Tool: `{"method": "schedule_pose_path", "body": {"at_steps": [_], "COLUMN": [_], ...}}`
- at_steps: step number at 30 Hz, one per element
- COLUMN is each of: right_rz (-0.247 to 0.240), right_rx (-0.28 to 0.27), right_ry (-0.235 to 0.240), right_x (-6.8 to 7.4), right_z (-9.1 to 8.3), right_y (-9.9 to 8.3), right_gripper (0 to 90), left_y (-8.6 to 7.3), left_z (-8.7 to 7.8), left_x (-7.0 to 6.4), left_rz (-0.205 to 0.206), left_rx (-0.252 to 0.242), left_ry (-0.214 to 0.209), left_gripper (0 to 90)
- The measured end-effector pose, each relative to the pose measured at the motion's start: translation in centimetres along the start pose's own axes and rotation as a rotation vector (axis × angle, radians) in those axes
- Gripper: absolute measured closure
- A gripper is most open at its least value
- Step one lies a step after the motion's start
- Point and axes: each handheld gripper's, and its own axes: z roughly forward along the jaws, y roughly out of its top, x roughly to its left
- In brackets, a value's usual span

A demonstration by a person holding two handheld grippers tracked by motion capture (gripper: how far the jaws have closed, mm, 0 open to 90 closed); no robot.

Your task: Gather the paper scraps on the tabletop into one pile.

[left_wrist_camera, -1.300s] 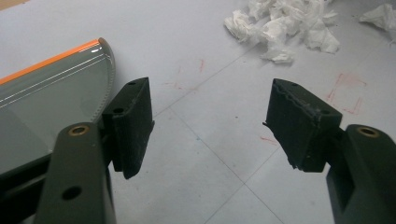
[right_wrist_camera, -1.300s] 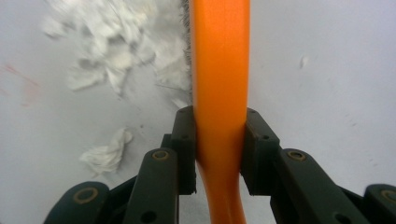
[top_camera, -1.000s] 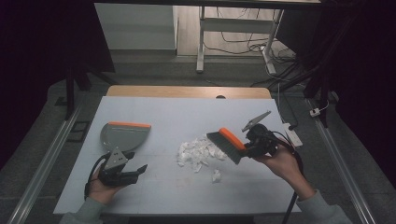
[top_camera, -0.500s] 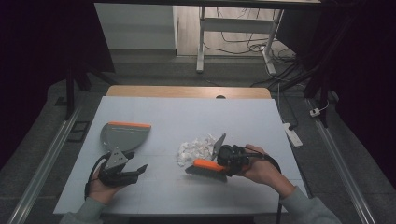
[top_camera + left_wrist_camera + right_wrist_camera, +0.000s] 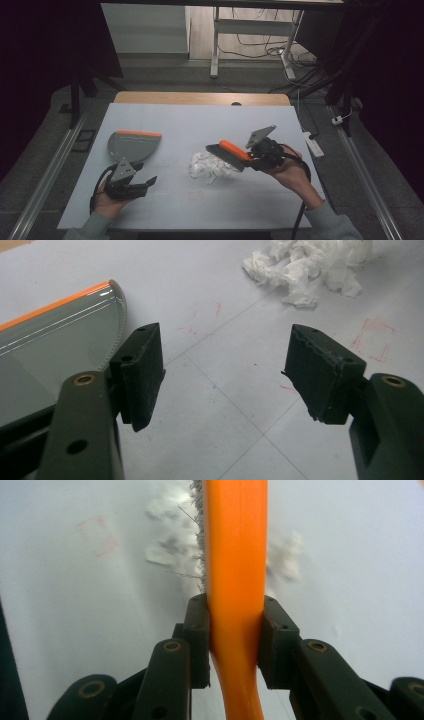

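A heap of crumpled white paper scraps lies mid-table. My right gripper is shut on the orange handle of a hand brush, whose grey bristles hang over the right side of the heap. A grey dustpan with an orange lip lies flat at the left. My left gripper rests just in front of the dustpan, open with nothing between its jaws, the pan beside its left jaw.
The pale table carries faint red pen marks. A white power strip lies at the table's right edge. Table legs and cables stand on the floor beyond the far edge.
My right gripper, with the brush, swept left across the paper and has come back to the right, lifted over the heap's right side. The left gripper has stayed put.
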Motion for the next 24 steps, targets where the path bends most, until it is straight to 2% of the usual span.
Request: {"method": "schedule_pose_path", "body": {"at_steps": [2,9,12,18,24], "right_rz": [0.054,0.245,0.308,0.381,0.401], "right_rx": [-0.004,-0.044,-0.059,-0.109,-0.118], "right_ry": [-0.031,-0.078,-0.115,-0.158,-0.167], "right_x": [-0.4,-1.2,-1.4,-1.2,-1.0], "right_z": [-0.6,-1.7,-2.1,-2.7,-2.6], "right_y": [-1.3,-6.6,-9.0,-12.1,-13.2], "right_gripper": [70.2,70.2,70.2,70.1,70.1], "left_y": [0.0,0.1,0.1,0.3,0.3], "left_z": [0.0,0.0,0.1,0.1,0.0], "left_x": [0.0,0.0,0.0,-0.1,0.1], "left_rz": [0.001,-0.004,-0.005,-0.001,-0.005], "left_rx": [0.0,0.004,0.004,0.006,0.001], "left_ry": [0.0,0.001,-0.002,-0.003,-0.005], "left_gripper": [32.8,32.8,32.7,32.5,32.6]}}
